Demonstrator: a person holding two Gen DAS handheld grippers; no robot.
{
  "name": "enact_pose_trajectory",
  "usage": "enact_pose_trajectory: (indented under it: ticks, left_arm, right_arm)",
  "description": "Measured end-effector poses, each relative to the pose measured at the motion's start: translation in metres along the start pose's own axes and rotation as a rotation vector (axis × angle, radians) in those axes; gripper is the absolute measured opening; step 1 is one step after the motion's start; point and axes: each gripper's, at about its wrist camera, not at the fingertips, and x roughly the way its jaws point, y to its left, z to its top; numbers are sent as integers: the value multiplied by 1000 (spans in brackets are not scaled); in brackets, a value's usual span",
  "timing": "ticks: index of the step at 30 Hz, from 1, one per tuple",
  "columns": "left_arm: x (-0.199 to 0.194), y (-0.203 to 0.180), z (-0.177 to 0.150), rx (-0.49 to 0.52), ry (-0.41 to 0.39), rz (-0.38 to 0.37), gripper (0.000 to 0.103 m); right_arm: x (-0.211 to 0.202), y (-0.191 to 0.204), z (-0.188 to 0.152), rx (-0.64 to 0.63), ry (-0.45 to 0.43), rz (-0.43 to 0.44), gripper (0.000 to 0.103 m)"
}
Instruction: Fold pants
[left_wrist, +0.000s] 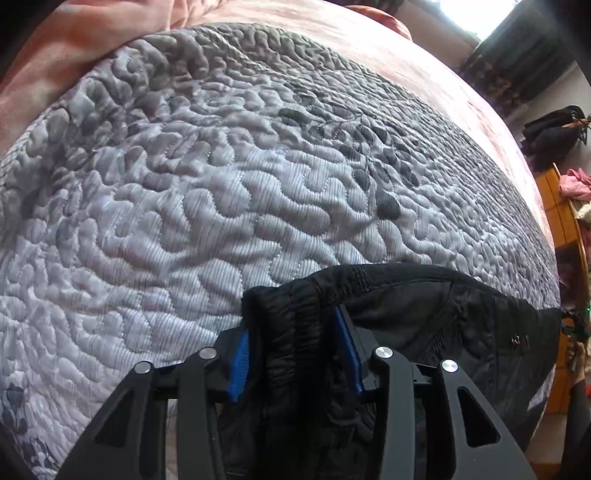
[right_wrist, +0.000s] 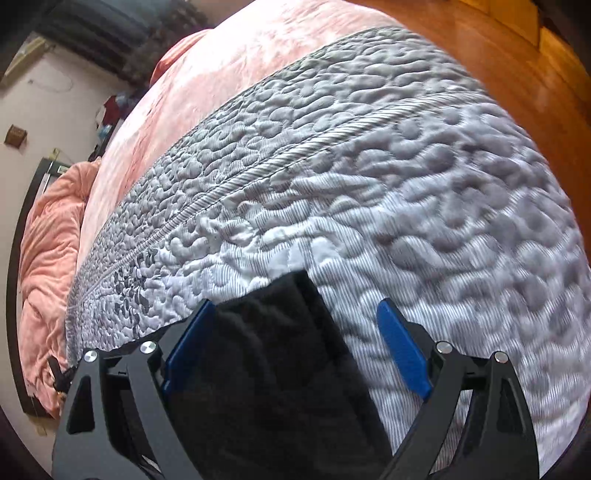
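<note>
Left gripper (left_wrist: 295, 350) sat at the near edge of the quilt (left_wrist: 207, 192), pointing steeply down. Its blue pads (left_wrist: 238, 363) had narrowed onto the bunched black waistband of the pants (left_wrist: 406, 317); cloth filled the gap and bulged up between the pads, so I read this as a grip on the band, though I could not see how hard the pads pressed. I took the gathered corner because the elastic there is thick and gives the pads something to bite. From that corner the waistband ran off to the right and lay flat on the quilt, pocket zip showing.

Pink blanket (left_wrist: 66, 48) was heaped at the far left of the bed, well apart from the work. Good: the quilt gave a flat place to fold.

Right gripper (right_wrist: 295, 347) was spread wide, holding nothing. A black leg of the pants (right_wrist: 280, 354) lay under it, crowding the left pad (right_wrist: 188, 347); the right pad (right_wrist: 402, 350) hung over bare quilt. The square end of the leg pointed away from me. The quilt in this view was smeared, so the hand was likely moving. My judgement: I kept it wide to straddle the leg end before pinching. Not lined up yet; the leg sat off to one side of the gap. The risk was catching quilt along with cloth.
</note>
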Motion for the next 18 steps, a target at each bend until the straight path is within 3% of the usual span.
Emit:
enact_pose_trajectory:
  ticks: [1,3,4,5,6,12,18]
  left_arm:
    - [0,-1,0,-4,-6,7,42]
    - [0,-4,0,-10,-19,24,37]
    - [-2,-4,-1,-16,-27,35,33]
    - [-2,-6,-1,-18,-35,52,27]
    - [-4,-9,-1,-14,-43,59,26]
    - [-30,-12,-1,-36,-104,64,20]
    - [-81,-14,-12,-42,-193,-6,15]
  right_arm:
    - [5,0,1,-11,13,12,88]
    - [8,3,1,-34,42,20,73]
    - [9,4,-2,-49,66,37,53]
    - [8,4,-4,-44,81,72,21]
    - [4,5,-7,-37,85,95,14]
    - [-44,24,-25,-75,-20,91,10]
    - [-116,54,-51,-117,-107,71,8]
